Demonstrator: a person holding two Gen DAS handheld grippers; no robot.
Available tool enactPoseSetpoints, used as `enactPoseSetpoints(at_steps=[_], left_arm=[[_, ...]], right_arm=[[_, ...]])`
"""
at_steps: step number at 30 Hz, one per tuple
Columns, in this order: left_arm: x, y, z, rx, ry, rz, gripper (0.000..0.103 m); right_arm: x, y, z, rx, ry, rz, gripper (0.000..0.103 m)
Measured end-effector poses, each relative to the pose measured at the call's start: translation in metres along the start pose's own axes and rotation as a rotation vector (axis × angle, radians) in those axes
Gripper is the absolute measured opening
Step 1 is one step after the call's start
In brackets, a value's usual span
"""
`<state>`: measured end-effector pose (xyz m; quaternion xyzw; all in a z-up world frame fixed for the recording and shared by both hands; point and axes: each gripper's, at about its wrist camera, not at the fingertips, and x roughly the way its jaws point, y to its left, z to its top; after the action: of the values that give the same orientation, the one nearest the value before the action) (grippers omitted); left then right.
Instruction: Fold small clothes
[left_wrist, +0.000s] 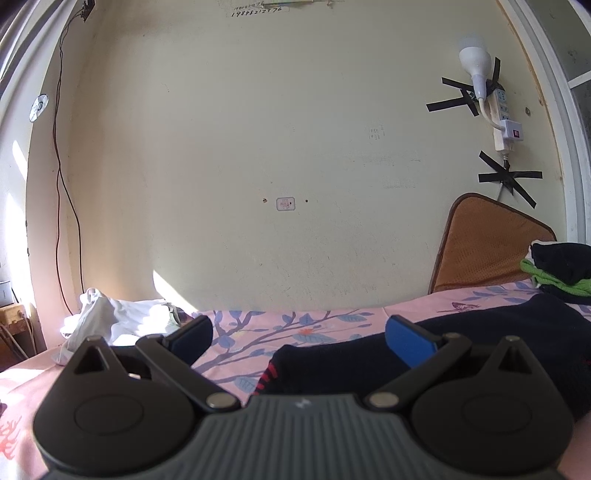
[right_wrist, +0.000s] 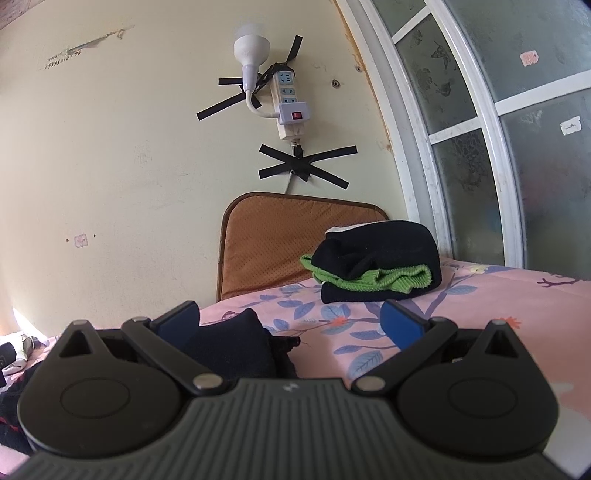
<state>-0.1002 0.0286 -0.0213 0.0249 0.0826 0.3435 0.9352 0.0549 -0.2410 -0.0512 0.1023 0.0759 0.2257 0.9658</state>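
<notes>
A dark navy garment (left_wrist: 480, 339) with red marks at one edge lies flat on the pink floral bedsheet (left_wrist: 258, 328). My left gripper (left_wrist: 299, 334) is open low over its left end, with nothing between the blue pads. In the right wrist view the same dark garment (right_wrist: 229, 347) bunches up beside my left finger. My right gripper (right_wrist: 291, 325) is open just above the sheet (right_wrist: 351, 332), holding nothing. A folded stack of black and green clothes (right_wrist: 376, 262) sits further back on the bed; it also shows in the left wrist view as the stack (left_wrist: 557, 269).
White crumpled clothes (left_wrist: 110, 317) lie at the bed's far left in sunlight. A brown mesh cushion (right_wrist: 273, 243) leans on the cream wall. A power strip (right_wrist: 288, 103) with a lamp is taped above it. A frosted window (right_wrist: 498, 129) bounds the right side.
</notes>
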Motion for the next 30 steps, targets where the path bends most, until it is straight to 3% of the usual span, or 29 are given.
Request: enactPoseSetpoints(at_steps=[8, 13, 25, 30], left_arm=[[0.005, 0.001, 0.001, -0.007, 0.051, -0.02, 0.103], [0.003, 0.0, 0.0, -0.01, 0.04, 0.023, 0.103], [0.003, 0.023, 0.0, -0.171, 0.053, 0.059, 0.103], [0.004, 0.024, 0.001, -0.17, 0.072, 0.065, 0.103]], right_arm=[[-0.002, -0.003, 0.001, 0.021, -0.007, 0.013, 0.103], [-0.002, -0.004, 0.001, 0.039, -0.01, 0.018, 0.103], [-0.004, -0.006, 0.001, 0.07, -0.013, 0.036, 0.103], [-0.004, -0.007, 0.002, 0.081, -0.012, 0.04, 0.103]])
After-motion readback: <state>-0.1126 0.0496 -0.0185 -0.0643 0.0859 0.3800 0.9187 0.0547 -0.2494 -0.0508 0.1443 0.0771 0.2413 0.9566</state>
